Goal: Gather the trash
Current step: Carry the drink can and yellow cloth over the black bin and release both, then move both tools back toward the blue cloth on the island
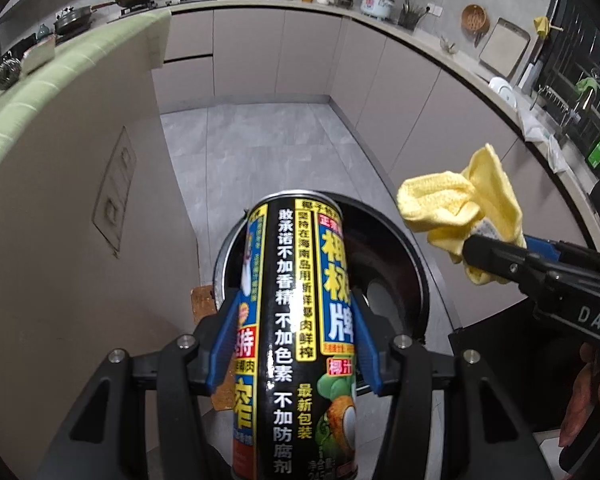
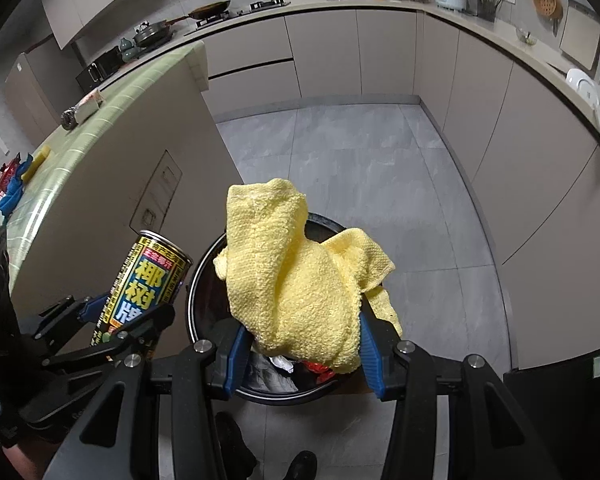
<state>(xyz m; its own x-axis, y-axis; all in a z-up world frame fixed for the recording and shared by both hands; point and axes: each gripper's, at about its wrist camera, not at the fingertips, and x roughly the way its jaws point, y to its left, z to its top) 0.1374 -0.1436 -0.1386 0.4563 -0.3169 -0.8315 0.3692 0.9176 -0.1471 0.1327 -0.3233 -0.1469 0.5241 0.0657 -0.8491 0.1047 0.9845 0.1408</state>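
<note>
A black drink can (image 1: 296, 320) carried white Chinese lines reading 敢承诺不加香精, 不加色素 and 不加防腐剂, with 最新包装 in yellow toward its 5 o'clock side and 椰汁 on a red tab. At 3 o'clock, the right gripper (image 1: 476, 256) body bore the white letters "DAS". The can's large yellow brand characters were partly hidden.

Two wrist cameras, both tipped steeply down over the black bin on the kitchen floor.

The left view looks along its own hand-held gripper (image 1: 296, 332), very close to the can (image 1: 296, 320), the right hand-held gripper (image 1: 480, 256) at its right edge. The right view peers past the yellow cloth (image 2: 296, 288), the left hand-held gripper (image 2: 120, 320) low left. Both share the bin (image 2: 196, 280), grey floor (image 2: 360, 160) and curved counter (image 2: 440, 6).
</note>
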